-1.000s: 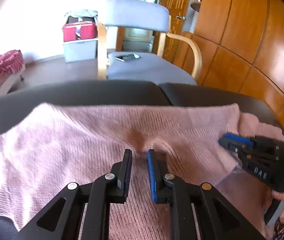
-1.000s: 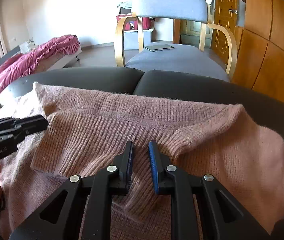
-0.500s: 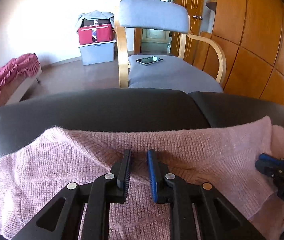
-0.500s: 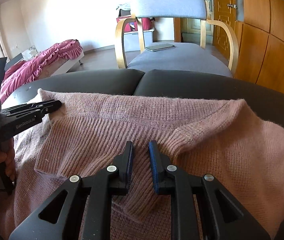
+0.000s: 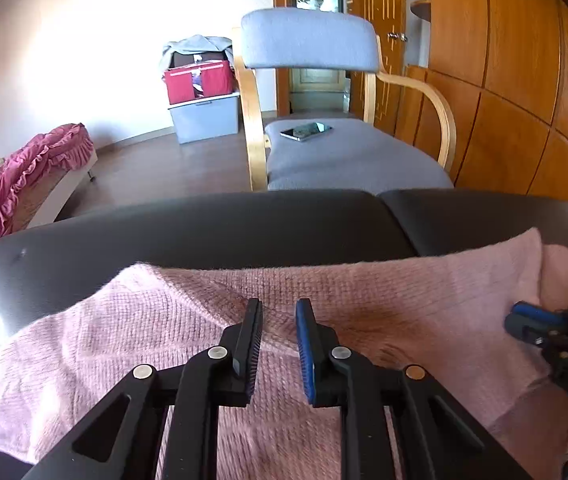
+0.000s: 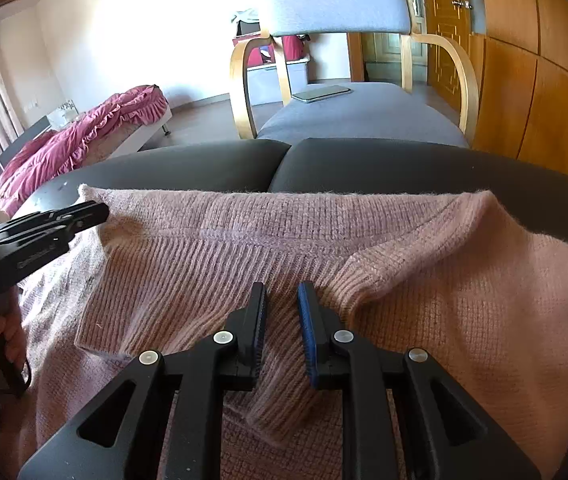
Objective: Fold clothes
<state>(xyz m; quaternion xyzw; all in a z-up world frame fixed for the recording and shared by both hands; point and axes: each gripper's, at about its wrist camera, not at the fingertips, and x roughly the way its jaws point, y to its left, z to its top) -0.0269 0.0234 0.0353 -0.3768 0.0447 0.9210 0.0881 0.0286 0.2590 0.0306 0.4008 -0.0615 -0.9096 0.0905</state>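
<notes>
Right wrist view shows my right gripper [image 6: 282, 312] pinching the pink sweater's [image 6: 443, 300] ribbed fold on the black cushion [image 6: 403, 168]; my left gripper [image 5: 278, 330] nips its far edge narrowly; I'd lift both evenly, keeping the knit taut.

A phone [image 5: 306, 131] lies on the grey armchair [image 5: 347, 156] beyond the black couch [image 5: 212, 232].

grey armchair [image 5: 347, 152] w/ wood arms, wood-panel wall [image 5: 523, 80] at right, bright white wall [image 5: 84, 60].
</notes>
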